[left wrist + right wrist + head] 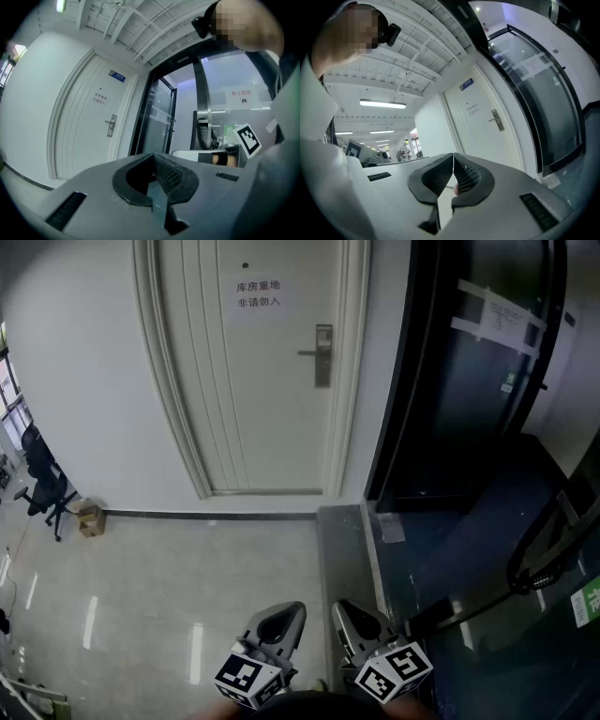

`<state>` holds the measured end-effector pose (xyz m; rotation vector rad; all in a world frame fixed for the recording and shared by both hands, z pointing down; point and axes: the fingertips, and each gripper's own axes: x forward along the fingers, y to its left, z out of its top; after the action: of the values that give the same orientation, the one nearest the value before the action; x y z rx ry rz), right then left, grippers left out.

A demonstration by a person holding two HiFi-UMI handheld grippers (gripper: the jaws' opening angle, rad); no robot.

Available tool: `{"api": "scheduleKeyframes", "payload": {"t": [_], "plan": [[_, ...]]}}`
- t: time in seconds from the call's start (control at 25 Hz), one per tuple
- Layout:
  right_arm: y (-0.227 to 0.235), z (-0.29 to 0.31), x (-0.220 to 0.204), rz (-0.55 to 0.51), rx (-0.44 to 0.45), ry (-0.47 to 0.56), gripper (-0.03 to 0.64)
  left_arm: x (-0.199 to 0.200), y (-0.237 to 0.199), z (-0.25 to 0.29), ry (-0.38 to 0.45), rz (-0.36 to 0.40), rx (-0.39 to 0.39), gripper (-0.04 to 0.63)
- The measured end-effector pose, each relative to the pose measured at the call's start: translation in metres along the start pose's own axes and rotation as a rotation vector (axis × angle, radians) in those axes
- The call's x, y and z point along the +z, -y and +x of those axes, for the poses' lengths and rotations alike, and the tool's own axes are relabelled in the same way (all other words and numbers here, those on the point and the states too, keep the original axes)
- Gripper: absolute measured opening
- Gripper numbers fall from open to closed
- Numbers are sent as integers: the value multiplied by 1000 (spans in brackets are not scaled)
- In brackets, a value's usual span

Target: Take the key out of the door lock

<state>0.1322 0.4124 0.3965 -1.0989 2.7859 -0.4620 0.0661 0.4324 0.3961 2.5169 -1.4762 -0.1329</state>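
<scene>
We stand back from a closed white door point(253, 381), both pairs of tongs held low at the bottom edge of the head view and well apart from it. The left tongs point(281, 620) and the right tongs point(354, 620) sit side by side, each carrying its marker cube, and both point towards the door. In the left gripper view the left tongs point(152, 158) have their ribbed pads brought together with nothing between them. The right gripper view shows the right tongs point(453, 157) pressed together the same way, empty. The door lock point(322, 354), a metal plate with a lever handle, is mounted at the door's right edge, about midway up the visible panel. From here the key is too small for us to make out. A paper sign point(257, 294) with printed characters is fixed to the upper part of the door. To the right of the door frame stands a dark glass door point(469, 371) with taped notices on it. At far left, an office chair point(42, 484) and a small cardboard box point(91, 519) rest on the glossy tiled floor point(187, 587) against the white wall.
</scene>
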Motion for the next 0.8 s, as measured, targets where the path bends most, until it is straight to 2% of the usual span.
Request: {"api": "scheduleKeyframes", "payload": {"t": [0.2,0.56,0.8], "plan": [[32,-1,8,7,-42,15,14,-1,-11,20,7,10,28,6],[55,-4,16,16,-15,30,14,-7,-10,34,4,3,71,6],[66,14,16,24,-10,22,14,-6,-21,51,3,4,63,6]]}}
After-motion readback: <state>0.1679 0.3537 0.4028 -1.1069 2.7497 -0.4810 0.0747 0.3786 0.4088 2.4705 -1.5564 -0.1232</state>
